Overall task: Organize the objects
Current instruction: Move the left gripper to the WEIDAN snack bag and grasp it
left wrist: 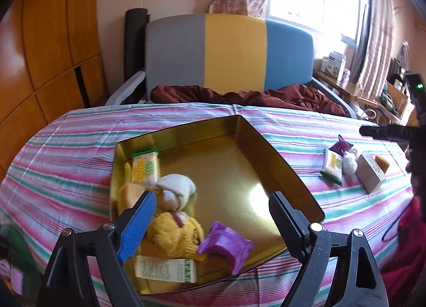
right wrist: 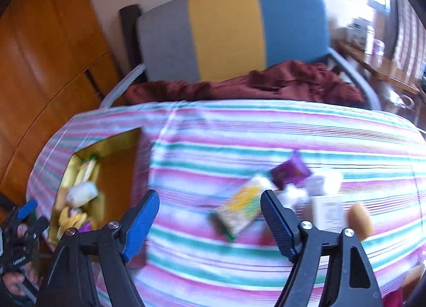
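A gold tin box (left wrist: 290, 171) lies open on the striped cloth. It holds a purple packet (left wrist: 226, 245), a yellow towel roll (left wrist: 173, 235), a white sock roll (left wrist: 177, 188), green-and-yellow packets (left wrist: 146, 168) and a small carton (left wrist: 166, 269). My left gripper (left wrist: 213, 200) is open and empty above the box's near side. My right gripper (right wrist: 210, 205) is open and empty above the cloth, just left of a loose group: a green-and-yellow packet (right wrist: 239, 211), a purple packet (right wrist: 290, 171), white rolls (right wrist: 319, 181), a white box (right wrist: 328, 212) and a tan piece (right wrist: 360, 220). The right wrist view is blurred.
The loose group also shows in the left wrist view (left wrist: 351, 166) at the right. A maroon cloth (left wrist: 239, 95) lies on a grey, yellow and blue chair (left wrist: 231, 51) behind the table. Wooden cabinets (left wrist: 48, 40) stand at the left. A cluttered side desk (left wrist: 354, 88) is at the right.
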Demonstrator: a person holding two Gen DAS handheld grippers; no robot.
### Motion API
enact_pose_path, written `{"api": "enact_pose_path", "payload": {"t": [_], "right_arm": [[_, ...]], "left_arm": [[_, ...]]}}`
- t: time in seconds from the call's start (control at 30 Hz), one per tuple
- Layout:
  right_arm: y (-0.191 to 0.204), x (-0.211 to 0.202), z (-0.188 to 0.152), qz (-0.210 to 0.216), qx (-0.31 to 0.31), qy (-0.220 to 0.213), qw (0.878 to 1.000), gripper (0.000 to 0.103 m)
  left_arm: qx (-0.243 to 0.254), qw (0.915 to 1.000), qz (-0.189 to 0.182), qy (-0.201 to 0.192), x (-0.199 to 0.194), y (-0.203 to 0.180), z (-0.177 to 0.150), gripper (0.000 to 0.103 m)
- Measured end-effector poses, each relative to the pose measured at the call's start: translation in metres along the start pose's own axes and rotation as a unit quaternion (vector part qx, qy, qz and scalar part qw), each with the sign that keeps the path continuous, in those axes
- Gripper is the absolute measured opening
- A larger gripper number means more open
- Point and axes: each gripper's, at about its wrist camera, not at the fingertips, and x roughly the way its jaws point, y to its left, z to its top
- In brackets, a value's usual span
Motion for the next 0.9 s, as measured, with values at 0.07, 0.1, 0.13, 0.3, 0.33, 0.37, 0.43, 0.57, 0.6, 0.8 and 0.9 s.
{"api": "enact_pose_path", "payload": {"t": [0.07,0.1,0.13,0.3,0.33,0.37,0.43,0.57,0.6,0.8,0.9], "right_arm": [[-0.027,-0.005,0.006,-0.024,0.024,-0.017,0.999,0.08],[-0.041,-0.008,0.008,-0.036,0.036,-0.025,0.998,0.08],[-0.055,-0.01,0.01,-0.05,0.049,-0.032,0.997,0.08],[-0.125,-0.008,0.003,-0.113,0.133,-0.066,0.983,0.08],[-0.139,-0.007,-0.003,-0.124,0.155,-0.071,0.977,0.08],[-0.153,-0.007,-0.009,-0.132,0.182,-0.074,0.971,0.08],[-0.177,-0.002,-0.018,-0.14,0.232,-0.055,0.961,0.08],[-0.195,-0.014,-0.021,-0.131,0.267,-0.075,0.952,0.08],[-0.196,-0.014,-0.021,-0.128,0.269,-0.073,0.952,0.08],[-0.199,-0.013,-0.021,-0.104,0.284,-0.067,0.951,0.08],[-0.203,-0.014,-0.022,-0.092,0.297,-0.068,0.948,0.08]], "left_arm": [[0.012,0.9999,-0.007,0.003,0.003,-0.012,0.003,0.087],[0.018,0.9998,-0.01,0.005,0.004,-0.019,0.004,0.087],[0.024,0.9996,-0.014,0.006,0.006,-0.024,0.005,0.087],[0.053,0.9978,-0.037,0.014,0.014,-0.058,0.013,0.087],[0.059,0.9972,-0.042,0.018,0.017,-0.066,0.015,0.087],[0.064,0.9967,-0.045,0.02,0.02,-0.072,0.017,0.087],[0.075,0.9952,-0.057,0.026,0.027,-0.089,0.022,0.087],[0.097,0.9913,-0.079,0.041,0.047,-0.123,0.03,0.087],[0.103,0.99,-0.086,0.045,0.052,-0.133,0.031,0.087],[0.157,0.9804,-0.099,0.067,0.083,-0.186,0.036,0.087],[0.176,0.9745,-0.107,0.089,0.105,-0.206,0.04,0.087]]}}
